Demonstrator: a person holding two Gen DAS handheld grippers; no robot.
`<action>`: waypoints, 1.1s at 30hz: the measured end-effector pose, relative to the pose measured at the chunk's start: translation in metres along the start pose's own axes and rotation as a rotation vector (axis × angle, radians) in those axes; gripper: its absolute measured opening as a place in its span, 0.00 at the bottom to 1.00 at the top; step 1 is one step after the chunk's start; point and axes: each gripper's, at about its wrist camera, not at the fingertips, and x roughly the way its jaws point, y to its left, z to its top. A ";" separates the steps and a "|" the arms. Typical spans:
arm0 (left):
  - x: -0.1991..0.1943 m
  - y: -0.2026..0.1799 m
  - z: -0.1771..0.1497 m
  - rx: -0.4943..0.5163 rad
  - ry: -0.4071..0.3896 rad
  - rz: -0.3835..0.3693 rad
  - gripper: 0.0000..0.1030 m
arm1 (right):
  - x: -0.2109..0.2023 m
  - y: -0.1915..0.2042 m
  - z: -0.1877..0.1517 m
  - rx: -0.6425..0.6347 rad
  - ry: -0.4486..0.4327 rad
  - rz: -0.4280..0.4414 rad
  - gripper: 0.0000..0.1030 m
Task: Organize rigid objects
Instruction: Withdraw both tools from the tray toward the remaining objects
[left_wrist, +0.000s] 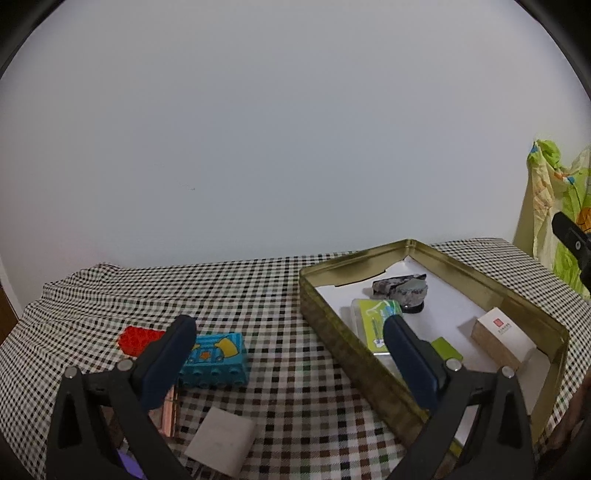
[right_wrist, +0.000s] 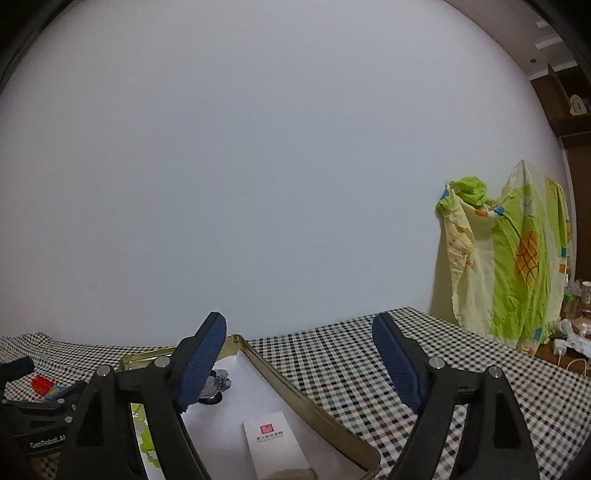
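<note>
Both tools gape empty — left tool (left_wrist: 290, 326), right tool (right_wrist: 299, 326); brassy rectangular tin (left_wrist: 480, 286).

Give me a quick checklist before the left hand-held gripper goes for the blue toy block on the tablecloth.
1. Left hand-held gripper open and holding nothing: ok.
2. Blue toy block out of the gold tin, on the cloth: ok.
3. Block centred between the fingers: not ok, it sits by the left finger.
4. Red piece crowds the block: cannot tell if touching.
5. Bare room in the tin: ok.
6. Right hand-held gripper open, nothing between its fingers: ok.
</note>
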 end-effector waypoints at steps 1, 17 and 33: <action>0.000 0.002 0.000 -0.002 0.001 0.000 0.99 | -0.002 0.001 -0.001 0.005 0.005 0.002 0.81; -0.005 0.013 -0.005 -0.015 0.020 -0.013 0.99 | -0.042 0.018 -0.012 -0.021 -0.025 0.046 0.81; -0.012 0.047 -0.009 -0.007 0.033 0.011 0.99 | -0.069 0.068 -0.023 -0.003 0.044 0.181 0.81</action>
